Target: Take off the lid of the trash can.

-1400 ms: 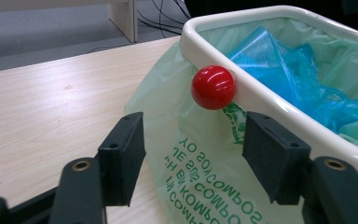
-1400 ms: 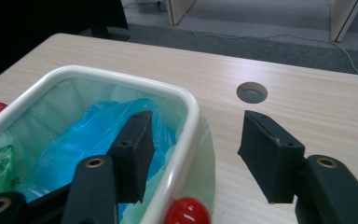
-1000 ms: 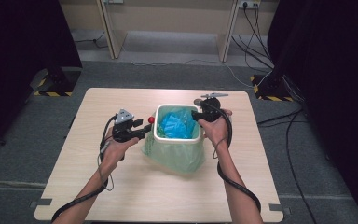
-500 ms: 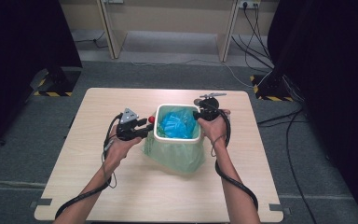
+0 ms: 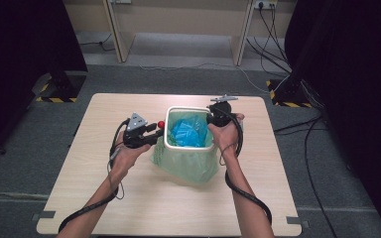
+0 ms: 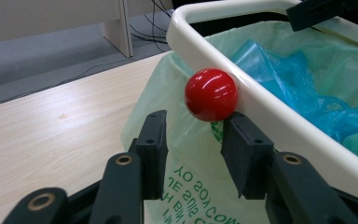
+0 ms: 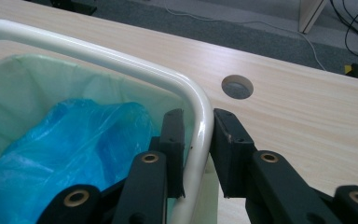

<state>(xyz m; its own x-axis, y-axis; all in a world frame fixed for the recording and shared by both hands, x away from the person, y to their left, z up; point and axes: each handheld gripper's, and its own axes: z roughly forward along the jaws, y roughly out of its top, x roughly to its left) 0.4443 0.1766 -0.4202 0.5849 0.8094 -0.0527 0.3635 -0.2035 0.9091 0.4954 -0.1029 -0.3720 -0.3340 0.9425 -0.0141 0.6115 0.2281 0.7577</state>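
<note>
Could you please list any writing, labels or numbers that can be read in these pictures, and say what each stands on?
Green print on the pale green plastic bag hanging below the cream bin ring, upside down in the left gripper view: partly readable, roughly "SOY COM..." with broken letters on further lines; the whole wording cannot be made out.
Nothing else bears readable text; the black-and-yellow hazard stripes on the stand base carry no words.

White plastic bin (image 5: 189,147) with rounded rectangular rim stands upright mid-bench, your side. Pale green plastic liner bag (image 5: 187,163) folded over rim, hanging loose down outside. Crumpled blue plastic bag (image 5: 188,133) inside. Small glossy red ball (image 6: 211,94) against rim's outer left side.
</note>
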